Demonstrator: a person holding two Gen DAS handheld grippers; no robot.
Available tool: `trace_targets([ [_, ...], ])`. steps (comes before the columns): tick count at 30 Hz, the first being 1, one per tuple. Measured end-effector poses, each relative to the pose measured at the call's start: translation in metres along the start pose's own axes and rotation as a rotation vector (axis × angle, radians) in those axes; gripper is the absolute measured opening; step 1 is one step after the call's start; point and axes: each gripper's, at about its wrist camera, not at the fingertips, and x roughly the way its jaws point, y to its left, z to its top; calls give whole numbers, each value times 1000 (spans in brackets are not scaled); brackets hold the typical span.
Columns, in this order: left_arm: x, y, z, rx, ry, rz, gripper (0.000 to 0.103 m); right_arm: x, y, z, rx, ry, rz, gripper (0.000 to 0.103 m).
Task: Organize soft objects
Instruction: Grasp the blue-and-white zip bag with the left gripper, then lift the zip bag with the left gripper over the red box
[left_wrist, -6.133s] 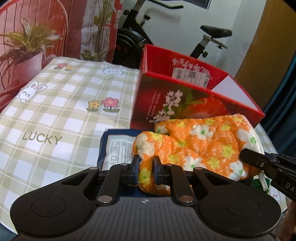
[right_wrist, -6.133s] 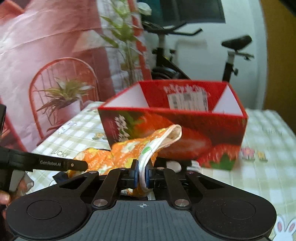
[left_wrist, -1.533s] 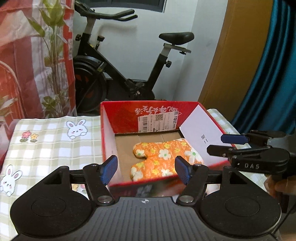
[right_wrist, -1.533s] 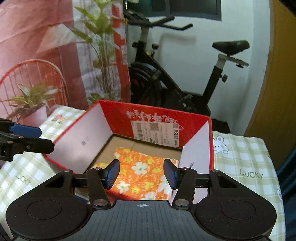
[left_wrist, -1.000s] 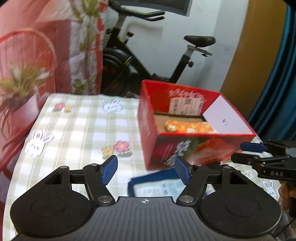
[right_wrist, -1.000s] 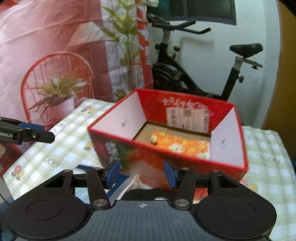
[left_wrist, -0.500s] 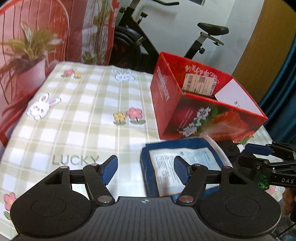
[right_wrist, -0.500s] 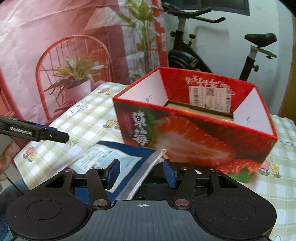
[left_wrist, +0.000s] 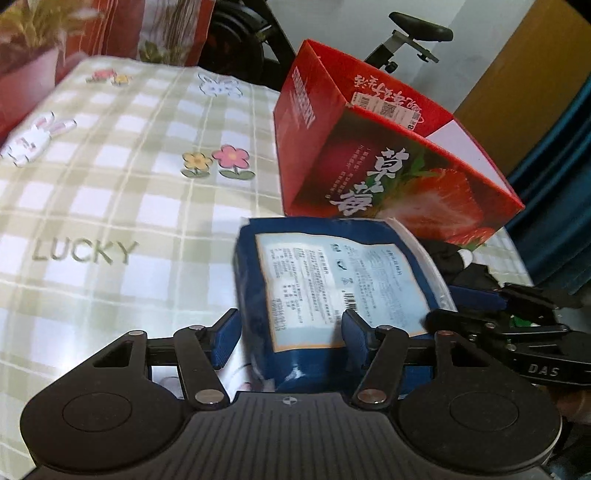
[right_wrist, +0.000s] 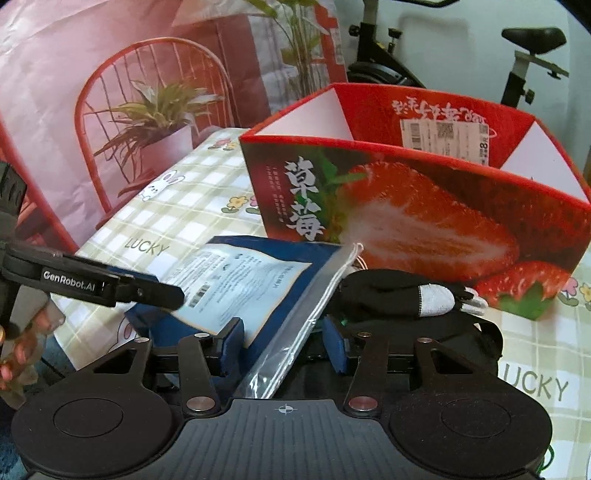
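Both claws have dropped from above the red box (left_wrist: 388, 162) to the blue packet (left_wrist: 332, 280) — left gripper (left_wrist: 290, 332) and right gripper (right_wrist: 284, 341) straddle its near corners, jaws closing, nothing pinched yet.

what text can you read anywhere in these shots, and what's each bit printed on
"LUCKY": tablecloth.
"GenRobot.AI": left gripper, seen from the right wrist.
"DAS": right gripper, seen from the left wrist.
"草莓": front of the red box.
"8": shipping label inside the box; the rest, its barcode and its QR code are too small to read.
White writing upside down on the box's back wall: unreadable.
Blue packet: label print too small.
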Motion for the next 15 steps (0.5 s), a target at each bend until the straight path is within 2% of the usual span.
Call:
trace_targets([
  [5,8,-3,0,-15,9,-15,64,8,-2,5,27,8,19,41],
  [7,8,-2,0,-31,7,-15,64,10,-2,6,51,7,20,36],
  [8,7,-3,0,-33,2,-6,62,9,-1,7,57,-1,15,33],
  [10,3,-5,0,-25,-14,18,53,6,1,7,39,-14,-2,17],
  [12,-1,-6,1,-26,-28,16,46,1,1,7,27,-32,4,12],
  [15,-8,-11,-1,-22,-49,10,40,-8,3,7,26,-60,26,8],
])
